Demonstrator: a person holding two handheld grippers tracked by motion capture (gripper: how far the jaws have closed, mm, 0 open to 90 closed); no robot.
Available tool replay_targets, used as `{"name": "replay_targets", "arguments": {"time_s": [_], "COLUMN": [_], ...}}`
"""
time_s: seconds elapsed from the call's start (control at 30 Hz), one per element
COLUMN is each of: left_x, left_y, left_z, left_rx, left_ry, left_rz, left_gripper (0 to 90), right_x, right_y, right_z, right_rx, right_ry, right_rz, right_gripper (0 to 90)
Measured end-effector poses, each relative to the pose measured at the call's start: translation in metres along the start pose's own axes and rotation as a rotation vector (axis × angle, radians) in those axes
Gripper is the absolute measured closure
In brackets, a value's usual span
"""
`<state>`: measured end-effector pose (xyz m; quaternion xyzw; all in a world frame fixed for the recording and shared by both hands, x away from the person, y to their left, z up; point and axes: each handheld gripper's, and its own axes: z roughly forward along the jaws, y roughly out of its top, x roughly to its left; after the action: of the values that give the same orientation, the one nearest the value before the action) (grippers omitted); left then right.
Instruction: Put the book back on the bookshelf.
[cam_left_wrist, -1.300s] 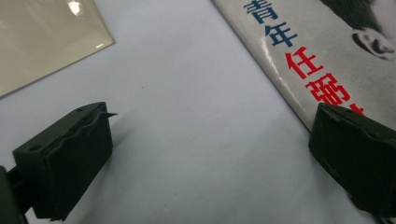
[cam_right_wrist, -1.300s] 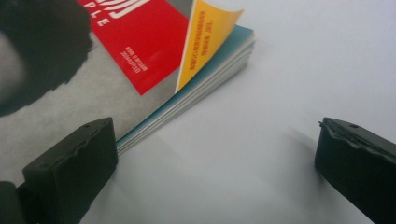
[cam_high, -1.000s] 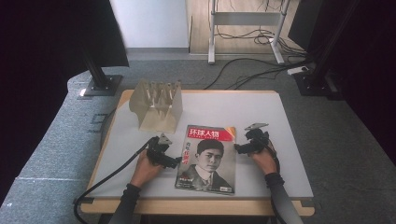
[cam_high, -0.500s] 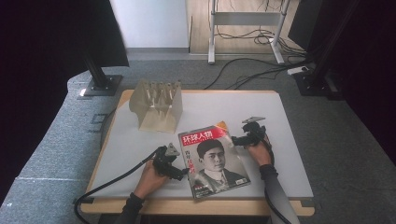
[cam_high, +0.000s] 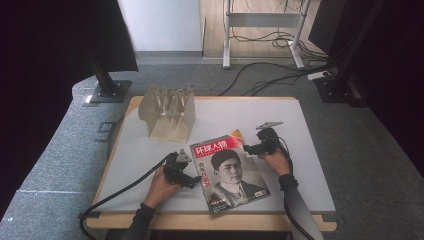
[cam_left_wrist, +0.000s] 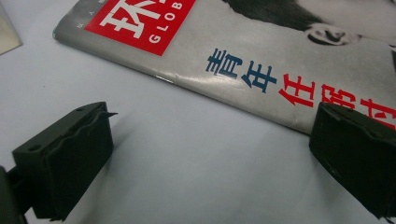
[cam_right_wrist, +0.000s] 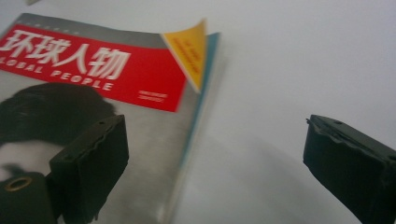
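On the white table top (cam_high: 300, 165) in front of you lies a glossy magazine with a red title block and a black-and-white portrait on its cover (cam_high: 230, 170), flat and turned askew, its bottom edge near the table's near edge. Your left gripper (cam_high: 192, 182) sits just beside the magazine's left edge; in the left gripper view its jaws stand wide, one black pad (cam_left_wrist: 70, 158) over bare table and the other (cam_left_wrist: 359, 158) over the cover's margin by the blue and red characters, nothing gripped between them. Your right gripper (cam_high: 248, 149) is at the magazine's upper right edge. In the right gripper view its jaws have just been closing a little but are wide apart, with the page edge and bare table between them and neither pad pressing on it; the yellow cover corner (cam_right_wrist: 192, 51) curls up off the pages.

Behind the magazine, well apart from both grippers, stands a pale beige slotted rack with upright dividers (cam_high: 169, 112). Its slots look empty from the high view, though the picture is too coarse to be sure.
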<state>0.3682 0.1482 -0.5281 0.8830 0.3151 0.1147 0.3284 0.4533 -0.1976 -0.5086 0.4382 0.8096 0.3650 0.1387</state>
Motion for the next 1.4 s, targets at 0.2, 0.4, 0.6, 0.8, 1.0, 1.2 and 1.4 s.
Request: {"name": "replay_targets", "arguments": {"time_s": [0.2,0.4,0.6,0.8,1.0,1.2,1.4], "left_x": [0.000,0.000,0.000,0.000,-0.001,-0.001,-0.001], "left_y": [0.001,0.002,0.002,0.002,0.002,0.001,0.001], "left_z": [0.001,0.002,0.002,0.002,0.002,0.002,0.002], "left_rx": [0.000,0.000,0.000,0.000,0.000,-0.001,-0.001], "left_ry": [0.002,0.004,0.004,0.004,0.005,0.006,0.006], "left_rz": [-0.004,-0.008,-0.009,-0.008,-0.007,-0.007,-0.008], "left_gripper": [0.0,0.0,0.0,0.0,0.0,0.0,0.0], "right_x": [0.013,0.016,0.019,0.017,0.017,0.014,0.020], "right_y": [0.009,0.015,0.016,0.004,0.012,0.028,0.032], "right_z": [0.023,0.038,0.036,0.019,0.019,0.036,0.031], "right_rx": [0.035,0.039,0.044,0.052,0.069,0.054,0.016], "right_ry": [0.073,0.090,0.127,0.223,0.220,0.185,0.179], "right_rz": [-0.011,0.027,0.074,0.112,0.073,0.014,-0.055], "right_gripper": [10.7,14.2,17.5,27.9,34.5,48.9,74.5]}}
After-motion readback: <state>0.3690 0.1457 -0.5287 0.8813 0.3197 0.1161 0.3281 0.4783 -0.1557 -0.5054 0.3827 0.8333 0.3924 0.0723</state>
